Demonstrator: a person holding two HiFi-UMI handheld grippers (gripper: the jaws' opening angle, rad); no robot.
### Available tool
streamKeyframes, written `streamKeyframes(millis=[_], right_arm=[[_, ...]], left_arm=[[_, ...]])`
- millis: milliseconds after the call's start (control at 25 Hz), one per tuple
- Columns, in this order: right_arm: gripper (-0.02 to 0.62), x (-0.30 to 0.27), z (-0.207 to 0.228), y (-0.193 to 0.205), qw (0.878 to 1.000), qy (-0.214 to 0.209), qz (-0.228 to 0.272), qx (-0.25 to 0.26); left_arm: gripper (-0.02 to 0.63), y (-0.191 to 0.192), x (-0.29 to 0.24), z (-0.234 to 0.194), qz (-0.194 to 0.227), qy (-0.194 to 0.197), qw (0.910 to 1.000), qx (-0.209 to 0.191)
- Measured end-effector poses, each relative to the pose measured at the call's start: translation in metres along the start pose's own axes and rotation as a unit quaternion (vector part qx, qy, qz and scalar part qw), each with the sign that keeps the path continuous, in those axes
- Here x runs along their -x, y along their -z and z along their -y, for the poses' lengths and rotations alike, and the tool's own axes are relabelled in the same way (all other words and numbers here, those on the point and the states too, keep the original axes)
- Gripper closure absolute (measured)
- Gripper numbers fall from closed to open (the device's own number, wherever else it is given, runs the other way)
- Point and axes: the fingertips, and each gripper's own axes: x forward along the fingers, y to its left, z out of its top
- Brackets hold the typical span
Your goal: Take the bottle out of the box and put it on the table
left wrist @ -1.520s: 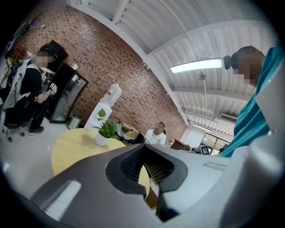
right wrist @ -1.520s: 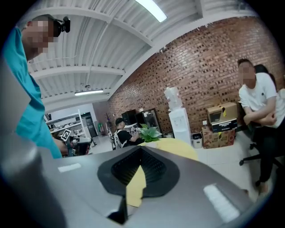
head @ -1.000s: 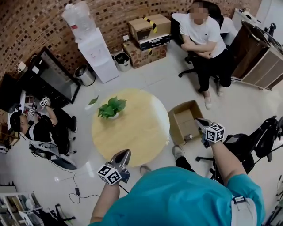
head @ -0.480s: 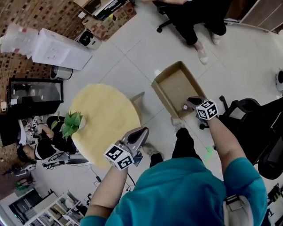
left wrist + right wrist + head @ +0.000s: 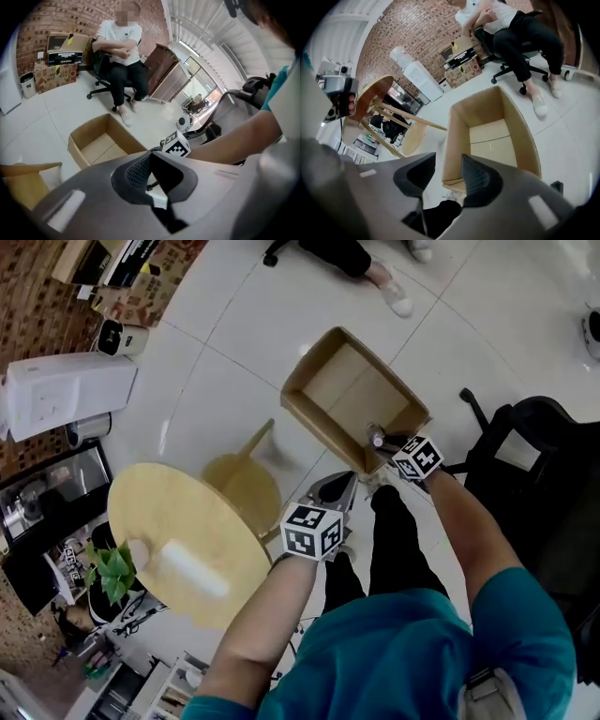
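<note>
An open cardboard box (image 5: 319,413) stands on the white floor; its bare bottom (image 5: 494,140) shows in the right gripper view. A small grey thing (image 5: 375,437), apparently the bottle, lies in the box's near corner, mostly hidden. My right gripper (image 5: 382,444) hangs at that corner, its jaws opening (image 5: 449,164) with nothing between them. My left gripper (image 5: 336,486) hangs just short of the box on its near side, tips together (image 5: 151,157) and empty. The round yellow table (image 5: 178,549) lies to the left.
A wooden stool (image 5: 246,486) stands between table and box. A potted plant (image 5: 112,570) sits on the table's far left edge. A black office chair (image 5: 534,456) is close on the right. A person sits on a chair (image 5: 119,56) beyond the box. A water dispenser (image 5: 66,395) stands at the left.
The head view has tipped down over the box. My left gripper dropped from beside the table to just short of the box. The right gripper stayed at the box's near corner.
</note>
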Motion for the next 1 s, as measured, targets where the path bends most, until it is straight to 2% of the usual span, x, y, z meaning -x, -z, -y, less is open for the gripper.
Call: streamKeyframes(millis=[240,480,600,760,880,1000], right_arm=[[0.393,-0.058,0.036,0.05,0.998,0.032,-0.051,0.026],[0.359,-0.143,0.043,0.125,0.997,0.049,-0.052,0.035],[0.328,-0.166,0.047,0.144,0.992,0.061,-0.083,0.067],[0.302,-0.195,0.052,0.165,0.975,0.099,-0.141,0.142],[0.291,-0.211,0.058,0.184,0.954,0.143,-0.195,0.176],[0.242,-0.225,0.055,0.191,0.939,0.157,-0.223,0.207]], left_arm=[[0.606,0.066,-0.086,-0.043,-0.082,-0.021,0.996,0.028],[0.606,0.195,-0.135,-0.112,-0.156,-0.05,0.9865,0.003],[0.606,0.224,-0.148,-0.139,-0.184,-0.055,0.9813,-0.011],[0.606,0.255,-0.166,-0.17,-0.205,-0.055,0.9772,-0.01],[0.606,0.271,-0.181,-0.184,-0.218,-0.062,0.9738,-0.014],[0.606,0.278,-0.19,-0.192,-0.231,-0.061,0.9707,-0.025]])
